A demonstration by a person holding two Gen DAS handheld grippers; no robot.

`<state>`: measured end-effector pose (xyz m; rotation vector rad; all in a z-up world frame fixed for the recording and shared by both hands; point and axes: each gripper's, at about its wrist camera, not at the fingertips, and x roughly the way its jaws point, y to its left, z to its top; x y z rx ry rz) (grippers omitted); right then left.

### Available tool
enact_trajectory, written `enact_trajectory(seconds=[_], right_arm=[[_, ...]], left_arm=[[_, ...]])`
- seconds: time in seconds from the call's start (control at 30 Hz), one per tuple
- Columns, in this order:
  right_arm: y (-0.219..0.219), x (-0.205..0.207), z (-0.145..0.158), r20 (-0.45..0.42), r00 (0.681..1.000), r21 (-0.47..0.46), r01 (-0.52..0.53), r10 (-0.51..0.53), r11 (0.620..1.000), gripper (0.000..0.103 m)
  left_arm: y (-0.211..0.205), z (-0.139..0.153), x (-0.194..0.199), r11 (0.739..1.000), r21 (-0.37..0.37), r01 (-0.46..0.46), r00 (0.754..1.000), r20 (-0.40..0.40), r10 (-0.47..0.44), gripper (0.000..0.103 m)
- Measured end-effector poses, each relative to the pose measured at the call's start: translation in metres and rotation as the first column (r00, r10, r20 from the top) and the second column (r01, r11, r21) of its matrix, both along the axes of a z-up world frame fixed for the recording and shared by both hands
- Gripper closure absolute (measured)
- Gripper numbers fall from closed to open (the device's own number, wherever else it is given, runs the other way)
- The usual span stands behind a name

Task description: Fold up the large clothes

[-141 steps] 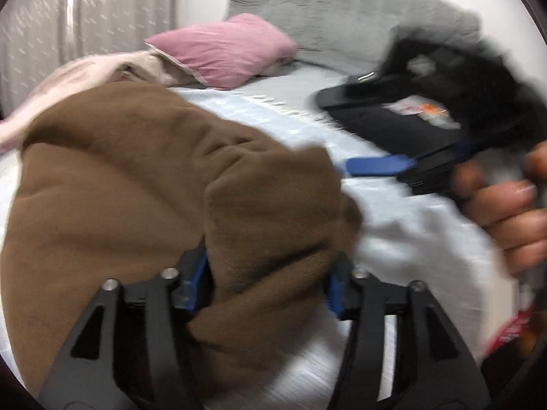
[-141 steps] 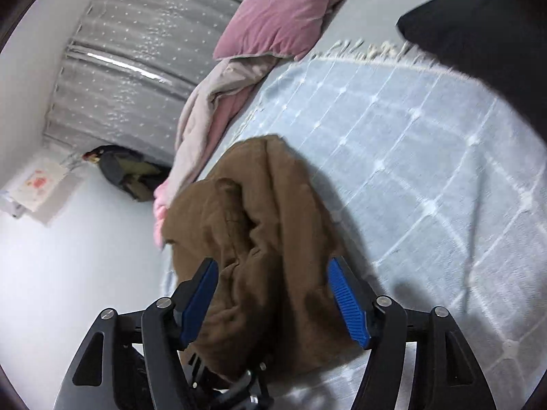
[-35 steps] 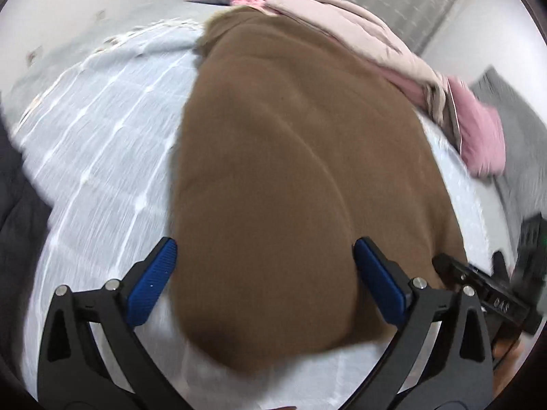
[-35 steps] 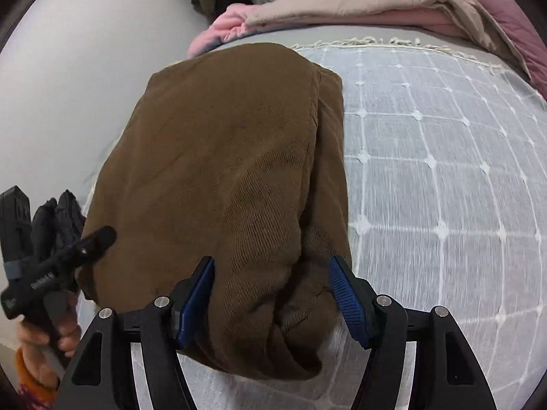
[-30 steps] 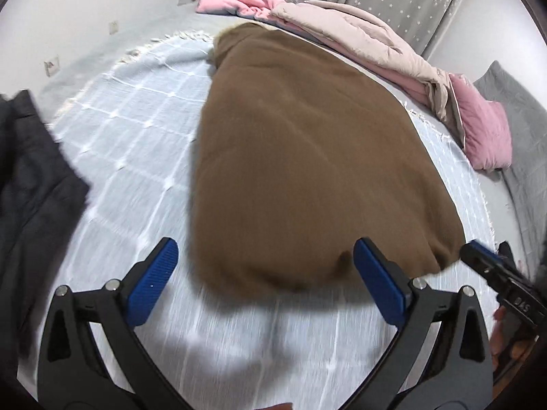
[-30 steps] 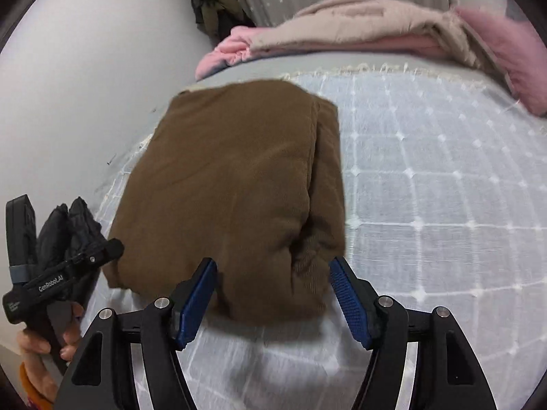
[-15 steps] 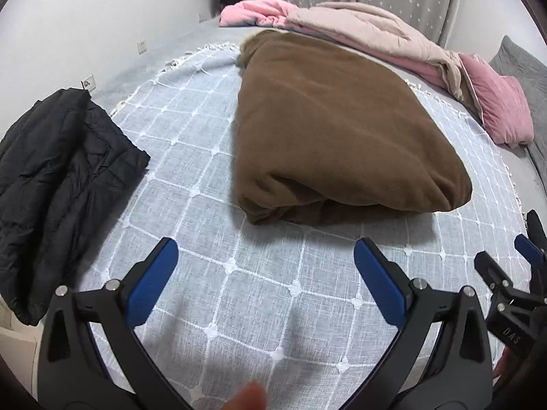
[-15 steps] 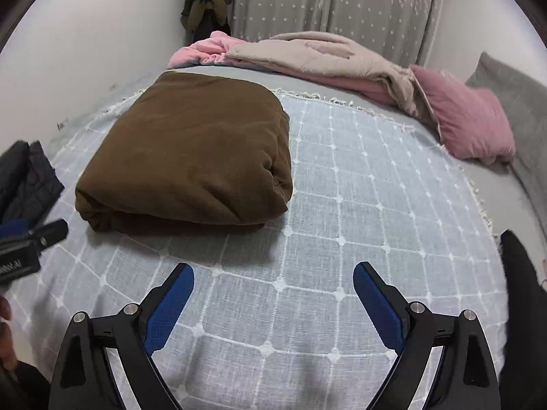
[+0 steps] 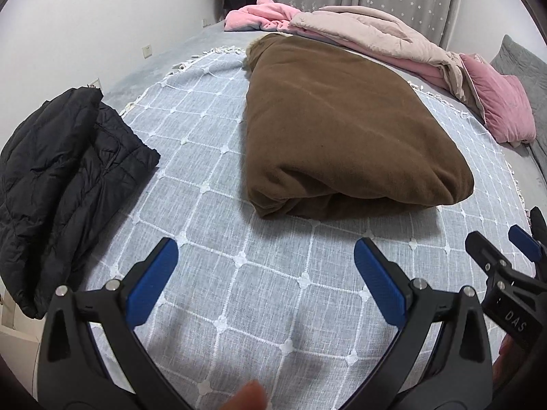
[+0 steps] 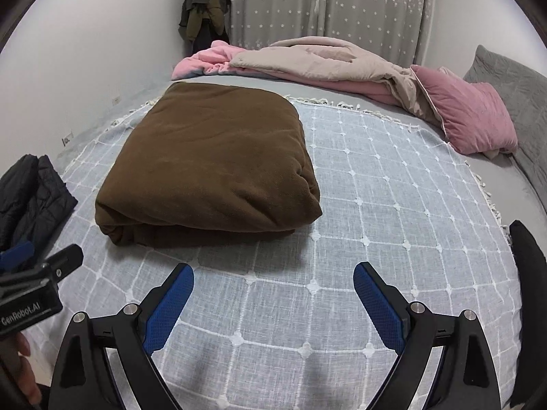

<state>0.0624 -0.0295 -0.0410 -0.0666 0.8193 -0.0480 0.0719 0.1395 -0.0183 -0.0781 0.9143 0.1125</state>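
- The brown garment (image 10: 212, 167), bunched between both grippers' fingers a few seconds ago, now lies folded flat on the checked bedspread (image 10: 393, 212).
- The left gripper (image 9: 266, 273) has let go and backed off; its fingers stand wide over bare bedspread.
- The right gripper (image 10: 273, 294) has spread its fingers off the garment's edge and pulled back likewise.

Brown garment (image 10: 212, 164) on pale blue throw (image 10: 393, 212) gridded in white. Black jacket (image 9: 61, 184), pink pillow (image 10: 468, 116), beige-and-pink quilt (image 10: 318, 61), grey star-dotted curtain (image 10: 324, 3). Blue pads (image 10: 167, 311) on black grippers.
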Motion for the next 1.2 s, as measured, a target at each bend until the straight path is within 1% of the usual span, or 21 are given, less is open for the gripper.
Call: enact_trajectory(seconds=[0.33, 0.77, 1.2], right_arm=[[-0.007, 0.011, -0.008, -0.018, 1.000, 0.032, 0.022, -0.021, 0.999, 0.007], [-0.011, 0.015, -0.013, -0.039, 0.999, 0.028, 0.014, -0.013, 1.000, 0.007], [-0.011, 0.015, -0.012, -0.039, 0.999, 0.029, 0.017, -0.016, 0.999, 0.007]], left_arm=[[-0.004, -0.003, 0.000, 1.000, 0.006, 0.011, 1.000, -0.008, -0.011, 0.001], [-0.010, -0.007, 0.002, 1.000, 0.014, 0.023, 1.000, -0.021, -0.023, 0.001], [-0.011, -0.008, 0.001, 1.000, 0.014, 0.021, 1.000, -0.020, -0.021, 0.001]])
